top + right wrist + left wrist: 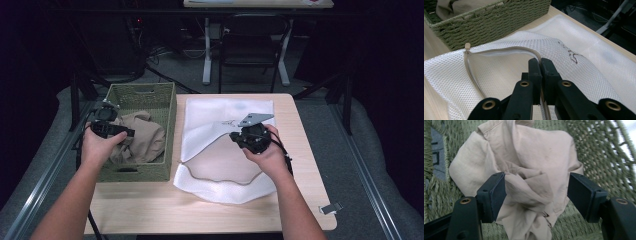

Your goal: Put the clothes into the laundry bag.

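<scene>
The beige garment [524, 170] lies crumpled inside the green woven basket [165, 100] at the table's left. The left gripper [536, 192] hangs over it with its jaws apart, a bunched fold between them; the left pad touches cloth while the right pad stands clear. This looks like the pickup step: the jaws need to close firmly on that fold before lifting it toward the white mesh bag [499, 75]. The right gripper [541, 67] is pinched tight on the bag's zipper edge [506, 48], holding the mouth open.
</scene>
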Demonstrator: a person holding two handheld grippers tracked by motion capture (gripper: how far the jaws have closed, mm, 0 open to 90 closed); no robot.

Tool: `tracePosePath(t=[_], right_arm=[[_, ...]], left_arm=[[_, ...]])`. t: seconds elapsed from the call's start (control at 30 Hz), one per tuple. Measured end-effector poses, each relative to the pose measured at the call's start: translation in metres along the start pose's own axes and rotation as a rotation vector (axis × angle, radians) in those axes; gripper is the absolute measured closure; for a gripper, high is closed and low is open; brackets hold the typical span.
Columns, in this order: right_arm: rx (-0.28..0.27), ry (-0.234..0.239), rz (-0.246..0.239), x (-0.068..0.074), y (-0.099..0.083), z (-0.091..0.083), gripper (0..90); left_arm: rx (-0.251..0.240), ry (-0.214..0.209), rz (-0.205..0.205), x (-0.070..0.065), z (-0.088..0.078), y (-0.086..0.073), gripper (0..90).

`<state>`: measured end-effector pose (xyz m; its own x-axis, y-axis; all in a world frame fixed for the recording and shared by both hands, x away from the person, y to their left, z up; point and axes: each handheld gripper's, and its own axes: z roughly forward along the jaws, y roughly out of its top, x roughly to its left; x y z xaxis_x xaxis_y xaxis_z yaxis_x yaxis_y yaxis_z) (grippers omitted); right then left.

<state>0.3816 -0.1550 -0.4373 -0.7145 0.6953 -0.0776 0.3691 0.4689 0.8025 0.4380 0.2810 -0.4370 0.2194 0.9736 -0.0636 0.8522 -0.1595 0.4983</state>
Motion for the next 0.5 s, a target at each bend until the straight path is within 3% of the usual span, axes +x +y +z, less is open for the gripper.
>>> tracePosePath(t=[0.3, 0.5], right_arm=[[0.001, 0.001, -0.001, 0.000, 0.000, 0.001, 86.9], [0.001, 0.001, 0.000, 0.000, 0.000, 0.001, 86.9]], left_arm=[[0.036, 0.020, -0.040, 0.010, 0.022, 0.008, 30.1], [0.053, -0.010, -0.050, 0.008, 0.034, 0.009, 30.2]])
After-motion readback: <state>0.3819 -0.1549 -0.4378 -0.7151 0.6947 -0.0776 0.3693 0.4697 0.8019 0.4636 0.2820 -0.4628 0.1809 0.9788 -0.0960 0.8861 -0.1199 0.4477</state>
